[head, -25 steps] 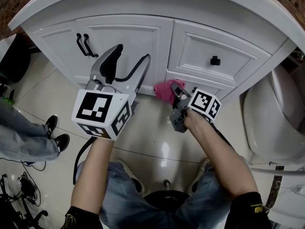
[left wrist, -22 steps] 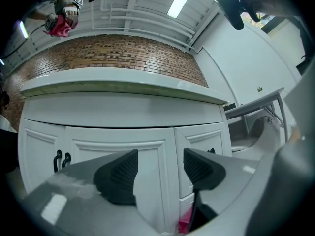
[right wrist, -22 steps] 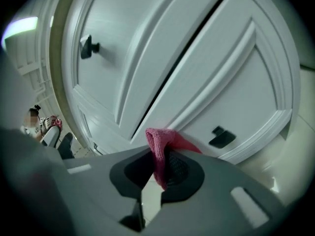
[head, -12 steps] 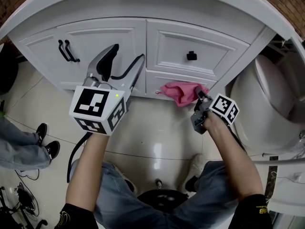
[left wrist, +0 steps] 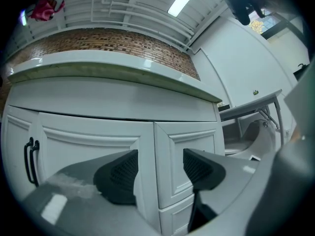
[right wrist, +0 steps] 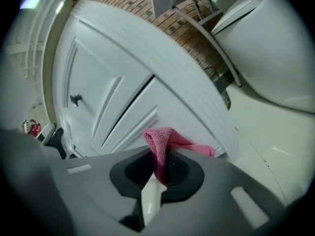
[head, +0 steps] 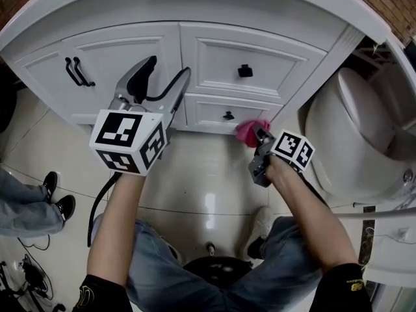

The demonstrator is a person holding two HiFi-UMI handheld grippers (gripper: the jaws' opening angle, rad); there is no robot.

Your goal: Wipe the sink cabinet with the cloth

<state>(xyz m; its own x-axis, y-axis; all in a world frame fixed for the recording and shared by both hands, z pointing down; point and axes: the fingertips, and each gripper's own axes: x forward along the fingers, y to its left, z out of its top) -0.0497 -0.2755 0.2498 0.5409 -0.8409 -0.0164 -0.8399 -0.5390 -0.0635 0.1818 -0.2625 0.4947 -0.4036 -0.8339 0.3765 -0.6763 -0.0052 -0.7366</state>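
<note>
Pink cloth [right wrist: 162,146] is pinched in the right gripper [head: 259,136]. Its jaws are closed on a folded bunch, with a short tail sticking out the far side. We have it low on the sink cabinet [head: 130,51], at the right end of the bottom drawer [head: 208,111], just above the floor [head: 201,174]. From the head view contact looks likely, but we can't confirm the cloth is actually pressed on the panel.

The left gripper [left wrist: 157,168] has its jaws apart with nothing between them. It is held in front of the door/drawer seam, off the surface.

Risks from here, as we judge them:
- Only a little cloth is out past the jaws. If we press hard, the jaw tips could hit the paint instead of the fabric and scuff it.
- The grip is on a narrow fold. Drag along the moulding could pull the cloth out.
- The small knob [head: 228,116] is just beside the cloth. A leftward stroke could snag on it.
- The toilet [head: 351,142] is close on the right, so there is little room to swing the elbow.
- The idle left gripper is near the door handles [head: 75,70] and could bump them if we lean in.
</note>
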